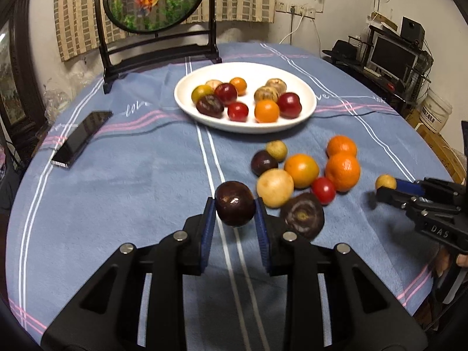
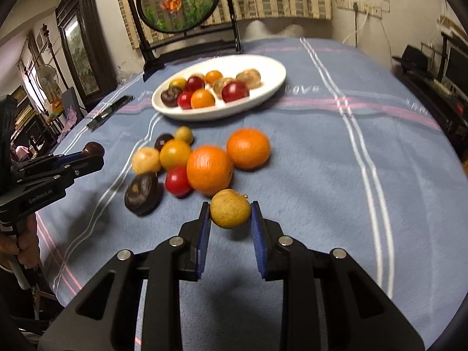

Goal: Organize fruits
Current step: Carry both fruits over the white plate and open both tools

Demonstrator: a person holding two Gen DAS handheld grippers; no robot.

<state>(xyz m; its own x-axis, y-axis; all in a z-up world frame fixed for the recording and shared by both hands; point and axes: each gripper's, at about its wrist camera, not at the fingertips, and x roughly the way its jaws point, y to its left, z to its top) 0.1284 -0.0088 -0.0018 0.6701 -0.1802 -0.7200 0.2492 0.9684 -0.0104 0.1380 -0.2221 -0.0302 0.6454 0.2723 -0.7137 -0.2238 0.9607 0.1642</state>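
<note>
My left gripper [image 1: 235,209] is shut on a dark purple fruit [image 1: 235,207], held just above the blue cloth; it also shows in the right wrist view [image 2: 93,149]. My right gripper [image 2: 230,210] is shut on a small yellow-brown fruit [image 2: 230,208], seen at the right in the left wrist view [image 1: 385,182]. A white oval plate [image 1: 304,114] at the far middle holds several red, orange, brown and purple fruits. Loose fruits lie between plate and grippers: two oranges [image 1: 342,172], a yellow-orange fruit [image 1: 301,170], a red one [image 1: 323,190], a pale one [image 1: 275,187], dark purple ones [image 1: 302,216].
A black phone [image 1: 82,138] lies on the cloth at the left. A round fish-picture screen on a dark stand [image 1: 155,0] stands behind the plate. The round table's edge curves off at both sides; shelves with a monitor [image 1: 392,55] stand at the right.
</note>
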